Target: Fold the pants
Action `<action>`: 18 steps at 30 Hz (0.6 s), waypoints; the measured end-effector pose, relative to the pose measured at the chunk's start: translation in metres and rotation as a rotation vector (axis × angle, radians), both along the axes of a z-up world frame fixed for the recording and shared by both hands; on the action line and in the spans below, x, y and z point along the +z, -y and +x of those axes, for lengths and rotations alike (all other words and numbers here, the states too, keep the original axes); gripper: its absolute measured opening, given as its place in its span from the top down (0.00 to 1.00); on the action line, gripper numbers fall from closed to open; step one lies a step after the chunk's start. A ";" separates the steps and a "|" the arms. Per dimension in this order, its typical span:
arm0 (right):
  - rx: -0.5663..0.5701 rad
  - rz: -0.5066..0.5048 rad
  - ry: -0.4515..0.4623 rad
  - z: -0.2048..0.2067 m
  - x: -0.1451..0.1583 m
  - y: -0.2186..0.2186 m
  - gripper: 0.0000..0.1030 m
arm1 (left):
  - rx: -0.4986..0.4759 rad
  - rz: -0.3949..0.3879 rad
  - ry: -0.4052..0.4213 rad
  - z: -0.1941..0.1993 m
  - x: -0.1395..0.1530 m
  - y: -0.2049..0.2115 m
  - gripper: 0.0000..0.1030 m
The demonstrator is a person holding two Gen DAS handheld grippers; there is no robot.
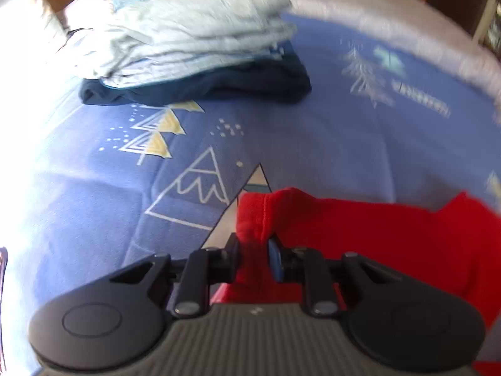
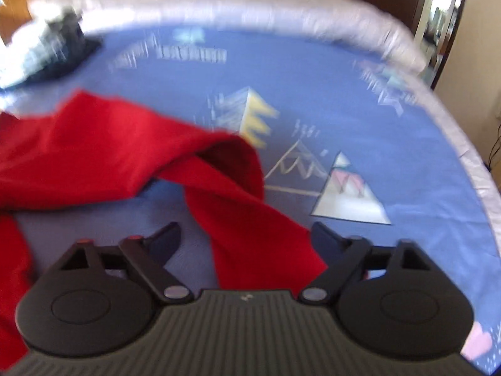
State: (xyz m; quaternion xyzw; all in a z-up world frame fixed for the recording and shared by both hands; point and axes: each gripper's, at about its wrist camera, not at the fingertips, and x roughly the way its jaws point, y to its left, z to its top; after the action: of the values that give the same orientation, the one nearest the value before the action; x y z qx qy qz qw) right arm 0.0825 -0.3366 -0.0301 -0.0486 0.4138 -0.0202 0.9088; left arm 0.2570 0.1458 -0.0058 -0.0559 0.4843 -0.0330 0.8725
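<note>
The red pants lie on a blue patterned bed sheet. My left gripper is shut on a bunched edge of the red pants, near their left end. In the right wrist view the red pants spread from the left, with one twisted strip running down between the fingers. My right gripper is open, its fingers on either side of that strip, not closed on it.
A stack of folded clothes, pale blue-grey over dark navy, sits at the far left of the bed; it also shows in the right wrist view. A grey quilt border rims the bed. A doorway is at the far right.
</note>
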 end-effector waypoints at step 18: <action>-0.065 -0.304 0.218 -0.177 0.015 0.018 0.66 | 0.185 -0.325 0.082 -0.179 0.033 -0.125 0.83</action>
State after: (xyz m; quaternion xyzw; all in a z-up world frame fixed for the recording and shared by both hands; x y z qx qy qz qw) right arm -0.0944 -0.3548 -0.0152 -0.1693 0.3065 -0.1169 0.9294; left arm 0.0781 0.2704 0.0268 -0.2390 0.4296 -0.0327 0.8702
